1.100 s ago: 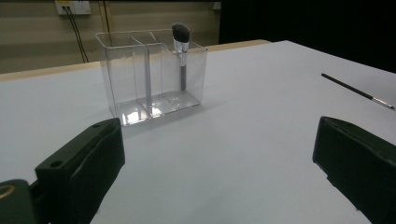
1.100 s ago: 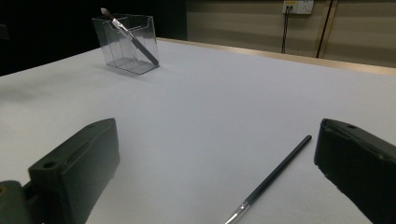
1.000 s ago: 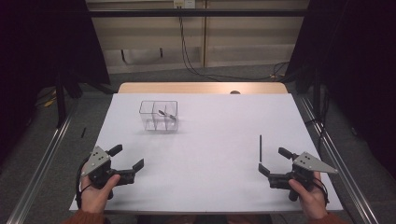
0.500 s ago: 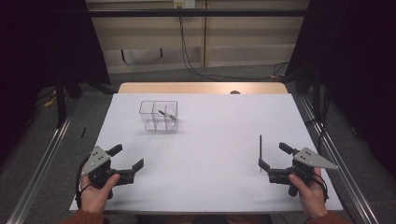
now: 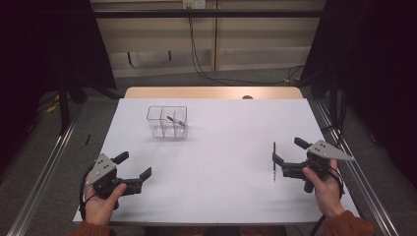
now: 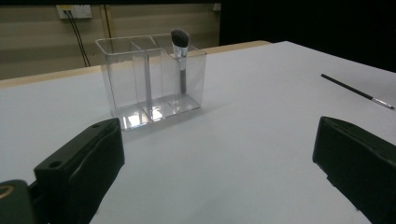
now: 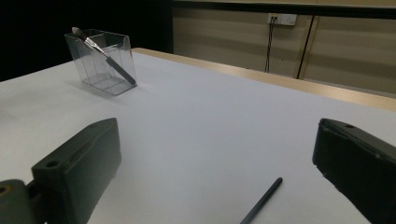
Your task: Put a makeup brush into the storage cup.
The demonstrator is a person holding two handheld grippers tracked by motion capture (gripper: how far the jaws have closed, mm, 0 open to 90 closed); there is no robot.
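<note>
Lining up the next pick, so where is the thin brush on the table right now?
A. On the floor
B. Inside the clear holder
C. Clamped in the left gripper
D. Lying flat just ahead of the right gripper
D: the thin brush lies flat on the table just ahead of the open right gripper, apart from the holder.

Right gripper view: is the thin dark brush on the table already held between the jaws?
No, the thin brush lies flat on the white table, with the right gripper open and its jaws clear of it.

Brush (image 5: 175,121) in organizer (image 5: 167,121) — far-left; pencil (image 5: 274,160) right.
</note>
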